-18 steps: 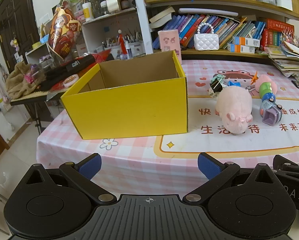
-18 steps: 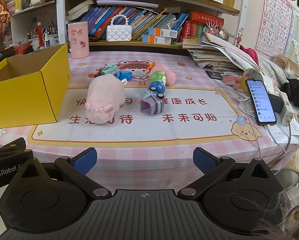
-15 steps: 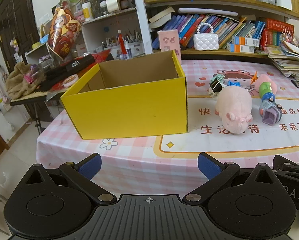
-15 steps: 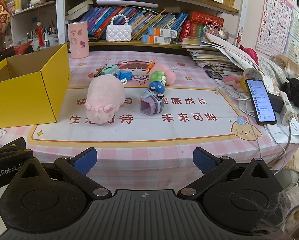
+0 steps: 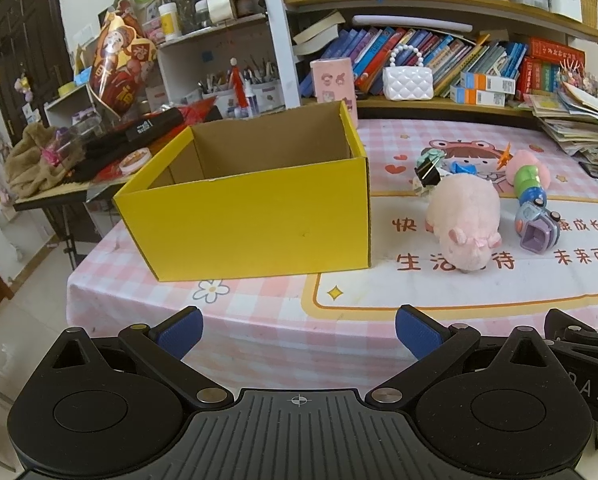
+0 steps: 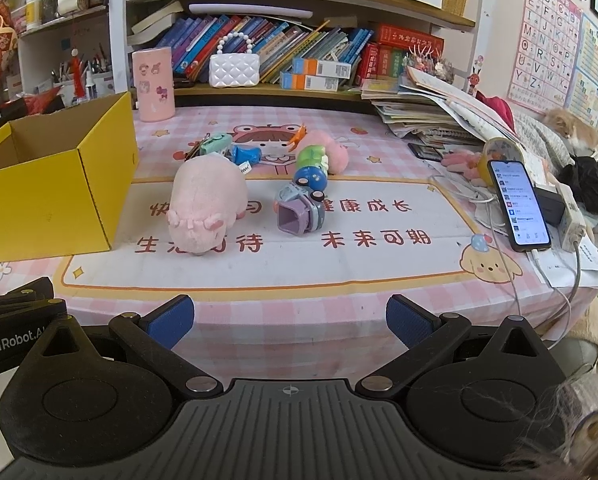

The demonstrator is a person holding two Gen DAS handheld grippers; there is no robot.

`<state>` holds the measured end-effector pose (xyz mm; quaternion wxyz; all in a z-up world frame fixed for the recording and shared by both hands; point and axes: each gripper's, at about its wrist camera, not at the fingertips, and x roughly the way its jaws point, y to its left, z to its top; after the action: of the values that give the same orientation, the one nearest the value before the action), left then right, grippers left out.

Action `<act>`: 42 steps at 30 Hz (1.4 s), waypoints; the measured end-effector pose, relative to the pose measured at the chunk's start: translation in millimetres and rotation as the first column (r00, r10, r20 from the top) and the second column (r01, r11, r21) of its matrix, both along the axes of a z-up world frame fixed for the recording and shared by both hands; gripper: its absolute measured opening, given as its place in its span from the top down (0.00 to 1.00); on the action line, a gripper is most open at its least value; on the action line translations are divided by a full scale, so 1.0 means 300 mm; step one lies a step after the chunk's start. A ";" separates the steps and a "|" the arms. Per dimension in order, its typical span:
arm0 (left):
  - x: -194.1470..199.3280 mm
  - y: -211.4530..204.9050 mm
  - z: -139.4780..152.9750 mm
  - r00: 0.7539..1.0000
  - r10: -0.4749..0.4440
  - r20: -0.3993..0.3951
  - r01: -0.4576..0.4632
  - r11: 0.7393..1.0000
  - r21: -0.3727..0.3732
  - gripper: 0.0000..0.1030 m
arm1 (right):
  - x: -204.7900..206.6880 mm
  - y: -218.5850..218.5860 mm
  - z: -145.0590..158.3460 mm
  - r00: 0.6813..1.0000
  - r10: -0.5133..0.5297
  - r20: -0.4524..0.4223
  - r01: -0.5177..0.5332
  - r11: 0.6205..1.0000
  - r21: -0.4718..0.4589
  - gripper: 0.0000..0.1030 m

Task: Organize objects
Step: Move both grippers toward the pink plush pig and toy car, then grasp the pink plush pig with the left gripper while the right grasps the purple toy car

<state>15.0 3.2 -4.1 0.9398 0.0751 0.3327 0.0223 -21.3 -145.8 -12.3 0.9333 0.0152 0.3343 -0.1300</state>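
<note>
An open yellow cardboard box stands empty on the table's left side; it also shows in the right wrist view. Right of it lies a pink plush pig, a purple-grey toy, a green-blue toy, a pink soft toy and small clips. My left gripper is open and empty at the table's front edge, facing the box. My right gripper is open and empty at the front edge, facing the toys.
A pink checked tablecloth covers the table. A phone with cables and stacked papers lie at the right. A pink cup and white purse stand at the back below bookshelves. A cluttered side table is left.
</note>
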 end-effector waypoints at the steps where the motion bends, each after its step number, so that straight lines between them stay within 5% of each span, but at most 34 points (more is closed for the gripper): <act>1: 0.002 0.000 0.000 1.000 0.001 -0.002 -0.001 1.000 -0.002 0.00 | 0.000 0.000 0.000 1.000 0.000 -0.001 0.000 1.000 0.000 0.00; 25: 0.146 -0.099 -0.027 0.997 0.032 -0.070 -0.041 0.992 -0.119 0.00 | 0.163 -0.156 0.002 0.996 0.087 -0.023 -0.086 0.994 0.073 0.03; 29: 0.176 -0.145 -0.022 0.997 -0.010 -0.072 0.000 0.990 -0.143 0.00 | 0.231 -0.204 0.003 0.994 0.104 -0.029 -0.102 0.992 0.080 0.18; 39: 0.227 -0.233 -0.006 0.999 -0.025 -0.035 0.018 0.980 -0.198 0.00 | 0.406 -0.322 -0.013 0.971 0.238 -0.002 -0.236 0.966 0.108 0.23; 42: 0.239 -0.251 -0.008 0.999 -0.008 -0.045 -0.001 0.980 -0.197 0.01 | 0.462 -0.349 -0.034 0.960 0.278 -0.026 -0.273 0.954 0.123 0.32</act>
<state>86.9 -72.0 -6.5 0.9348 -0.0170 0.3546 -0.0142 117.3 -250.4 -22.4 0.9323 0.0209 0.3604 0.0213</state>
